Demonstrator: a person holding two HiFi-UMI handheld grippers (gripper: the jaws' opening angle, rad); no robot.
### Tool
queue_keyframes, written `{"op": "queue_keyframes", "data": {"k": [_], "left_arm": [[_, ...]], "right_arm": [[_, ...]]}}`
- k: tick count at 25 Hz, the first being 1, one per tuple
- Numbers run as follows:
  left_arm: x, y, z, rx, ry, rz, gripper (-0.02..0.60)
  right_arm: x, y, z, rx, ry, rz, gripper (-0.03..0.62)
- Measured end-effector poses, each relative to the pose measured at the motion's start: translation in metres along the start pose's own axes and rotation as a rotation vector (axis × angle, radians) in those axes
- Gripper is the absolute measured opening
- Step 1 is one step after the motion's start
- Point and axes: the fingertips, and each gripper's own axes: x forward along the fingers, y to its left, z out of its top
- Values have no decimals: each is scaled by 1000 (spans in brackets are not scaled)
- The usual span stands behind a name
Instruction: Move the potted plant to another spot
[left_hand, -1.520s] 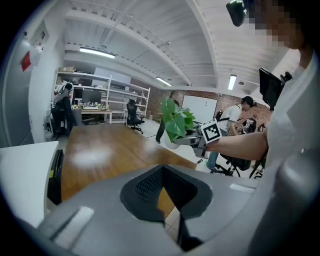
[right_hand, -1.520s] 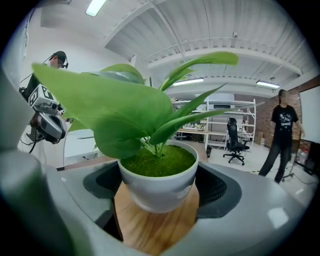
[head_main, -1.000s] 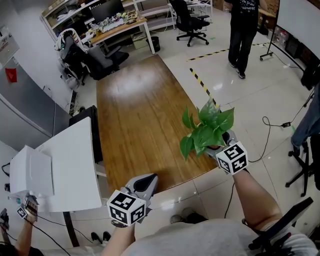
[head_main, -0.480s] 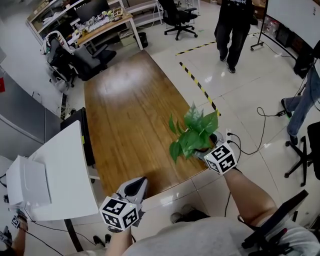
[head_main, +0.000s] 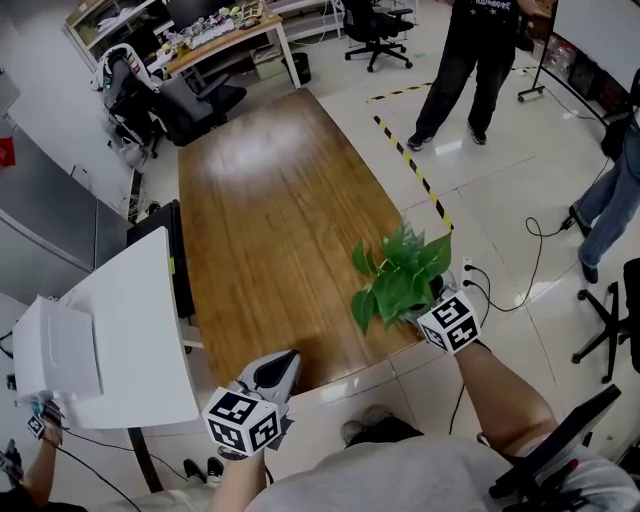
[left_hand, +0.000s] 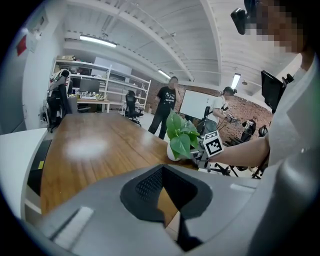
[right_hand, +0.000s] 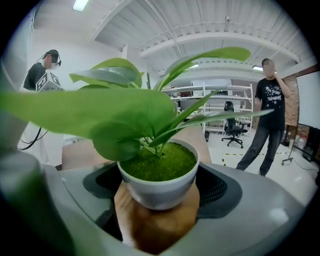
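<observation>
The potted plant (head_main: 400, 280) has broad green leaves and a small white pot (right_hand: 159, 192) topped with green moss. My right gripper (head_main: 430, 305) is shut on the pot (left_hand: 171, 151), one jaw on each side of it. It holds the plant low over the near right corner of the long wooden table (head_main: 270, 220); I cannot tell whether the pot touches the wood. My left gripper (head_main: 278, 368) hovers at the table's near edge, left of the plant, shut with nothing in it (left_hand: 163, 170).
A white side desk (head_main: 130, 340) with a white box (head_main: 60, 345) stands left of the table. Office chairs (head_main: 190, 100) are at the far end. People stand on the floor to the right (head_main: 480, 50), near striped floor tape (head_main: 410, 165) and a cable (head_main: 530, 250).
My right gripper has sunk with the plant toward the table's near right corner. The left gripper has shifted only a little. The person at the back has stepped along the floor.
</observation>
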Motion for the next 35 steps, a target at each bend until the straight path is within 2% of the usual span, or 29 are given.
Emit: {"op": "queue_keyframes", "data": {"k": [8,10,13,16,20,22,24,28,30,33,35], "left_arm": [[1,-5,1,-4,12,-9,-3],[3,-8,-3,-7,22,-19,-3],[5,-8,-10,-15,29,-8,-3],[3,-10,-16,-22,40,8,-3],[-5,-24,-12,-17,33,28,-3],[-9,-35,-7,-6,21,24,-3],[-11,-45,-3,6,8,11,-3],[-18,-69,-6,28,-28,-18,-3],[-26,-91,-18,42,-45,-31,-3],[-50,-123,-47,52,-70,-31,-3],[-75,-134,-67,53,-86,-18,-3]], "right_arm": [[-1,1,3,-8,3,25,460],[-2,1,3,12,-4,38,531],[-5,0,1,28,-6,65,548],[-25,0,-8,35,12,86,552],[-66,-1,-18,100,50,98,546],[-86,5,-12,131,50,106,520],[-107,18,5,138,8,114,478],[-154,47,43,125,-120,110,286],[-183,65,49,135,-167,121,215],[-225,106,44,147,-213,144,67],[-244,143,40,152,-224,168,49]]}}
